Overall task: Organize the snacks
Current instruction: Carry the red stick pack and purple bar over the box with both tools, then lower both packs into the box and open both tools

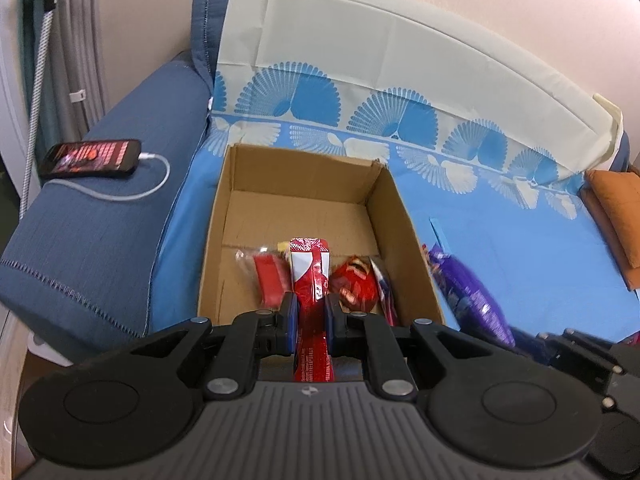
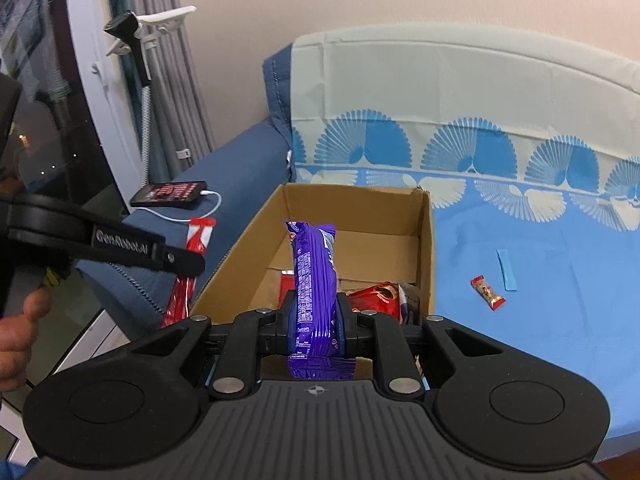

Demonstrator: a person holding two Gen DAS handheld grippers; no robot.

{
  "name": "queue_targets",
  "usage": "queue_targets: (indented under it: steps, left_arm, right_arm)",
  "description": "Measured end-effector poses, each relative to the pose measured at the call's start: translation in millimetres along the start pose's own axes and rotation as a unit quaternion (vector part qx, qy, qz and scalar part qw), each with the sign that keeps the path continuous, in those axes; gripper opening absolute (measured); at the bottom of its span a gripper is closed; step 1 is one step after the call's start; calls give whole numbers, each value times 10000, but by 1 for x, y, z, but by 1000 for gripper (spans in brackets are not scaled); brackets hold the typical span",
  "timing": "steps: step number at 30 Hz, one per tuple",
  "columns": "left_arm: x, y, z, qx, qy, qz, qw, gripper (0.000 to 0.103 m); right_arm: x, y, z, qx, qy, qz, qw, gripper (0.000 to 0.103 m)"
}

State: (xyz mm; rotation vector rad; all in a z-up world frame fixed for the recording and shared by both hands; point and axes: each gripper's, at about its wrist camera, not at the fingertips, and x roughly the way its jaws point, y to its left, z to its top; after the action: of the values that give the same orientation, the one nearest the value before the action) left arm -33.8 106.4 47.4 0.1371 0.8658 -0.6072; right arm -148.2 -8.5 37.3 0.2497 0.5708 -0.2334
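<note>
On the far left a phone (image 1: 93, 159) lies charging on the sofa arm (image 1: 88, 236), no part of my job. Just right of it sits the box (image 1: 298, 184), open on the blue sheet (image 1: 520, 248), and I count several snacks already on its floor: a clear-wrapped red pack (image 1: 269, 276) at the left, a red bag (image 1: 357, 278) beside it, and another wrapper against the right wall that I cannot make out.

My left gripper (image 1: 310, 312) has its jaws clamped on a red bar (image 1: 310, 272), which stands upright over the near edge of the box. I judge it is not yet let go.

My right gripper (image 2: 312, 316) is clamped on a purple bar (image 2: 312, 276), also upright, held above the near side of the box and not yet inside it.

Further right, one small candy (image 2: 487, 292) lies loose on the sheet, well apart from the box, with a blue strip (image 2: 506, 270) just beyond it that looks like scrap.

So I put the task well past halfway: some snacks boxed, two in my grip to drop in, and the candy left to fetch, as far as these views reach.
</note>
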Motion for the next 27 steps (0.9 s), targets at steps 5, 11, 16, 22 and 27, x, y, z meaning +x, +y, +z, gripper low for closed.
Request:
queue_targets:
  steps: [5, 11, 16, 22, 27]
  left_arm:
    - [27, -3, 20, 66, 97, 48, 9999, 15]
    - [61, -7, 37, 186, 195, 173, 9995, 15]
    - [98, -5, 51, 164, 425, 210, 9987, 15]
    - [143, -1, 62, 153, 682, 281, 9972, 15]
    - [178, 5, 64, 144, 925, 363, 9949, 15]
  right_arm:
    - [26, -8, 10, 113, 125, -42, 9998, 20]
    - [57, -20, 22, 205, 235, -54, 9995, 20]
    - [86, -30, 30, 259, 354, -81, 9990, 20]
    - [125, -45, 34, 403, 599, -134, 9973, 20]
    - [154, -55, 32, 493, 833, -163, 9952, 20]
